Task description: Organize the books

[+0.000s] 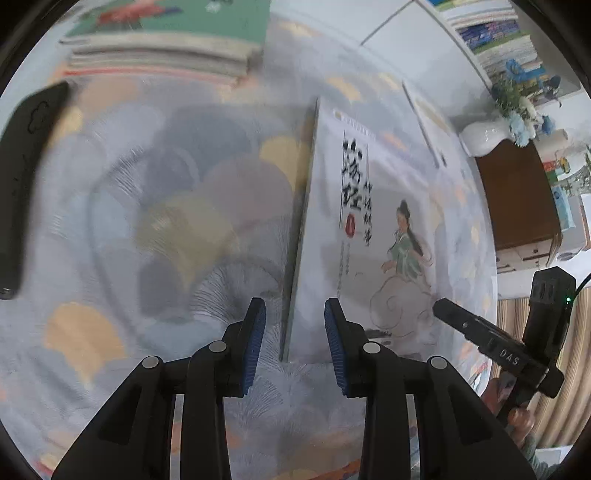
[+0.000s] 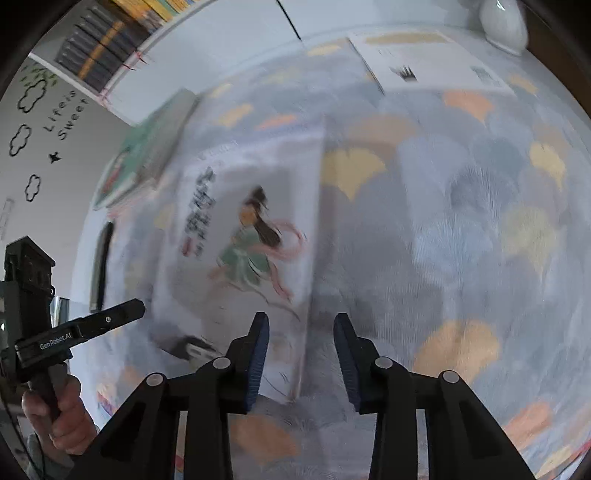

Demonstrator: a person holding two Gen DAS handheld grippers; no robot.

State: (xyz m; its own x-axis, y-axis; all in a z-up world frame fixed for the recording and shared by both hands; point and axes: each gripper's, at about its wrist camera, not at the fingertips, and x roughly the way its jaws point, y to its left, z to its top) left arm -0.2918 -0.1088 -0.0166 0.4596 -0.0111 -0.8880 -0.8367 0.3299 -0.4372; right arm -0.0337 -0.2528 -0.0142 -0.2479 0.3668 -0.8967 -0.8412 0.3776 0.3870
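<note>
Both grippers are hanging partly open and empty: your left gripper (image 1: 294, 325) is straddling the near left edge of the white illustrated book (image 1: 369, 229), your right gripper (image 2: 301, 339) its right edge, presumably to pinch it from both sides. It is lying flat on the patterned cloth (image 1: 166, 229), the green-topped stack (image 1: 177, 33) waiting beyond.

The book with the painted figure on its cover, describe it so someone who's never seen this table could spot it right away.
On the table covered by a cloth with a ginkgo-leaf print, look near the middle, short of the stack of books at the far edge. The book lies flat and alone, its pale cover showing black brush calligraphy and a long-haired figure in green on a cloud.
</note>
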